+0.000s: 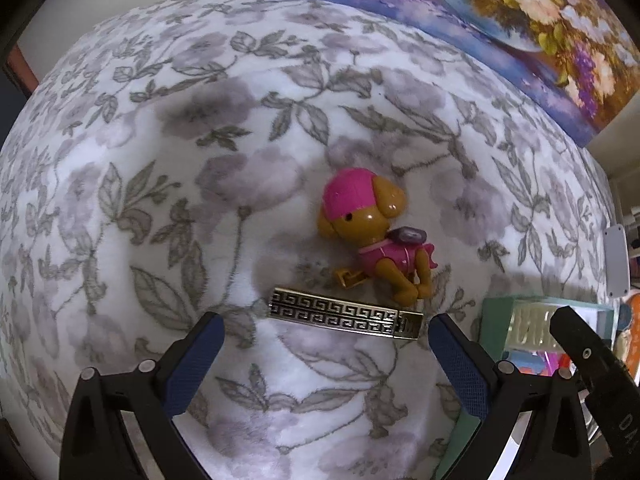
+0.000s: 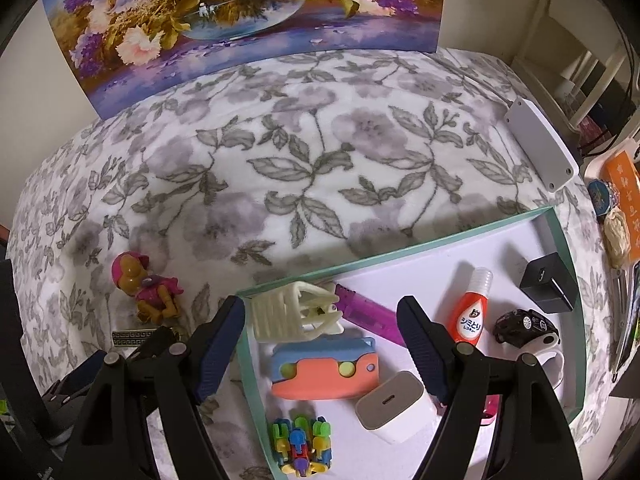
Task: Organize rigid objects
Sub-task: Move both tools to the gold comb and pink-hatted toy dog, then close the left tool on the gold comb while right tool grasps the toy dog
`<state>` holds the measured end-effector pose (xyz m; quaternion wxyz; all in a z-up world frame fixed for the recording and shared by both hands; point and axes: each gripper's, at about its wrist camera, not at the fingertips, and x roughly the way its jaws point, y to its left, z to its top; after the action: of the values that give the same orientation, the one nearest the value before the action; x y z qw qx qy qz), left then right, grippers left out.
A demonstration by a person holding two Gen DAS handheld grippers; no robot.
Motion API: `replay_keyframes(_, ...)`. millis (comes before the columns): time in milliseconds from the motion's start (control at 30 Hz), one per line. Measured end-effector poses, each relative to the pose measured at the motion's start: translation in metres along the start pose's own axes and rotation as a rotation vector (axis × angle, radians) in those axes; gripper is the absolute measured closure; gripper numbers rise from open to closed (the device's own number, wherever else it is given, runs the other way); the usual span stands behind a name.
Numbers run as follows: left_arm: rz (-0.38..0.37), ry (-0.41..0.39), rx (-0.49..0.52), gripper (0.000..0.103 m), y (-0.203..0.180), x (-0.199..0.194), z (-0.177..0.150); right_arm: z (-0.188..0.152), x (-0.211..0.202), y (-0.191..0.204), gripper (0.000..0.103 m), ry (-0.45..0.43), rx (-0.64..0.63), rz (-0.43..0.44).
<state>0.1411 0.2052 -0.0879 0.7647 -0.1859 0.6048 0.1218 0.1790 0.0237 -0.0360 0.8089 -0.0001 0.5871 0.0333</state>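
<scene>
A toy dog (image 1: 372,236) in a pink cap and suit lies on its side on the floral blanket. Just in front of it rests a flat gold bar (image 1: 346,317) with a Greek-key pattern. My left gripper (image 1: 320,340) hangs open right over the bar's near side, fingers wide on either end. In the right wrist view the dog (image 2: 146,288) and the bar (image 2: 132,338) show at far left. My right gripper (image 2: 320,340) is open and empty above the teal-rimmed box (image 2: 400,240), over a cream clip (image 2: 292,312) and an orange-blue toy (image 2: 324,372).
The box also holds a purple strip (image 2: 368,314), a white charger (image 2: 394,406), an orange bottle (image 2: 472,312), a black cube (image 2: 550,282), a black toy car (image 2: 524,326) and a multicoloured block toy (image 2: 302,448). A flower painting (image 2: 240,12) leans at the back. A white flat device (image 2: 542,148) lies at right.
</scene>
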Motion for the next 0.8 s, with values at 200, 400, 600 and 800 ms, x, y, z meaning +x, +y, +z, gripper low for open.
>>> replay_keyframes(200,0.016,-0.01,0.034,0.002,-0.011,0.006,-0.001,-0.001,0.001,0.0,0.024,0.004,-0.003,-0.006)
replay_keyframes(400,0.029,-0.011,0.072,0.015,-0.024,0.013,-0.004,-0.001,0.003,-0.001,0.024,0.008,0.002,-0.016)
replay_keyframes(600,0.006,-0.016,0.072,0.019,-0.022,0.01,-0.006,-0.001,0.004,0.001,0.024,0.008,0.001,-0.02)
replay_keyframes(800,-0.014,-0.019,0.026,0.019,-0.007,0.004,-0.002,-0.001,0.002,0.006,0.024,-0.007,-0.005,-0.021)
